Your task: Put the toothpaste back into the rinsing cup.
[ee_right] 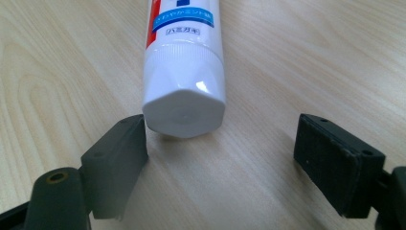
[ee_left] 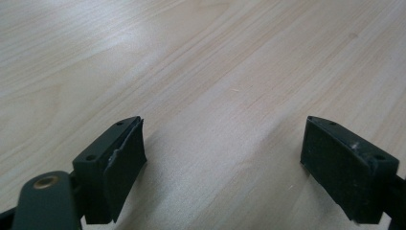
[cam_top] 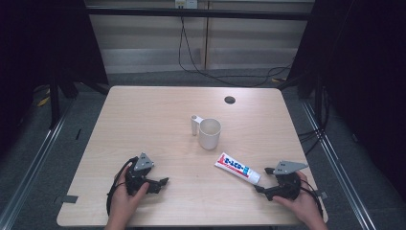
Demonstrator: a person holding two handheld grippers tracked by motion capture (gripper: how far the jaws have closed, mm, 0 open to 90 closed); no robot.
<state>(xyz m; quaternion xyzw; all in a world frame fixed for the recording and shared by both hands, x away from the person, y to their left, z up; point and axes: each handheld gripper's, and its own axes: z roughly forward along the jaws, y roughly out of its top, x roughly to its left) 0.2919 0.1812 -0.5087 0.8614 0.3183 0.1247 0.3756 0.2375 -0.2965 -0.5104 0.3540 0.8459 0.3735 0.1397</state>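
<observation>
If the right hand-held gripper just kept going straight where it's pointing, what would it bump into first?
The right hand-held gripper would most likely meet the white cap of the white plastic toothpaste tube, which lies on the table just ahead of its open jaws.

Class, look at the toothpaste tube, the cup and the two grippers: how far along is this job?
Barely begun. Done: nothing; the toothpaste tube lies flat on the table, apart from the cup. In hand: the right gripper stands open at the tube's cap, not clamping. Left: gripping and lifting the tube, perhaps into the cup. The left gripper waits open.
</observation>
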